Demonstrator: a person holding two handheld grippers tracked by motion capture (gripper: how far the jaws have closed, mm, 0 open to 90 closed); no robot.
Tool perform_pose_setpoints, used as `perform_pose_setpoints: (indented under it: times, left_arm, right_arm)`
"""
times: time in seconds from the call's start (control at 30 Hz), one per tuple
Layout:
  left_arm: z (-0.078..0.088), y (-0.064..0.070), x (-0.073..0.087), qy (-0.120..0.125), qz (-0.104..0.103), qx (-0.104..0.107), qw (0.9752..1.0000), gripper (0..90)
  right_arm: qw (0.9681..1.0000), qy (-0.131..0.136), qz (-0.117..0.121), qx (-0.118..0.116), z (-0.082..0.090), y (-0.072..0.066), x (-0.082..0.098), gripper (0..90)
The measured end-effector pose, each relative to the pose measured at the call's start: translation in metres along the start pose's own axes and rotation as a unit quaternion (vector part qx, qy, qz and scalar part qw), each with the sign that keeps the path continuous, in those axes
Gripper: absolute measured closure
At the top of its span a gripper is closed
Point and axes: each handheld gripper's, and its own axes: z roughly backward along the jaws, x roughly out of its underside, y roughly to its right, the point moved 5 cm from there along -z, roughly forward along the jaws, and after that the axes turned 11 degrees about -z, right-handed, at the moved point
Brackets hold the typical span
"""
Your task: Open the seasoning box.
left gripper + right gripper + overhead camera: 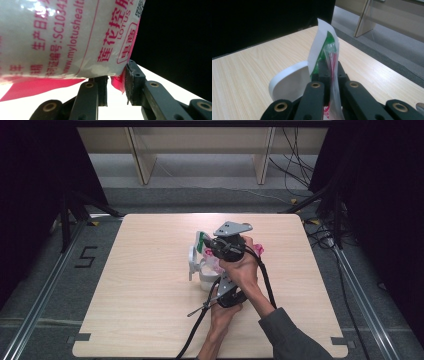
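my right gripper [329,75] is clamped on the top edge of the plastic packet [329,50]. my left gripper [116,82] pinches the packet's lower corner, above the white container [207,280] on the table [140,310].

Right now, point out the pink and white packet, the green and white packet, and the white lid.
pink and white packet [62,37], left gripper view, printed face
green and white packet [323,47], right gripper view, upper edge
white lid [287,82], right gripper view, flat face
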Motion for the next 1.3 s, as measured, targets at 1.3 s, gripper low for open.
perform_pose_setpoints:
  times: [1.3]
  left_arm:
    - [0.0002, -0.0002, -0.0005, 0.0, -0.005, 0.003, 1.0, 73.5]
  right_arm:
    - [0.9999, -0.004, 0.008, -0.005, 0.0015, -0.0002, -0.001, 89.1]
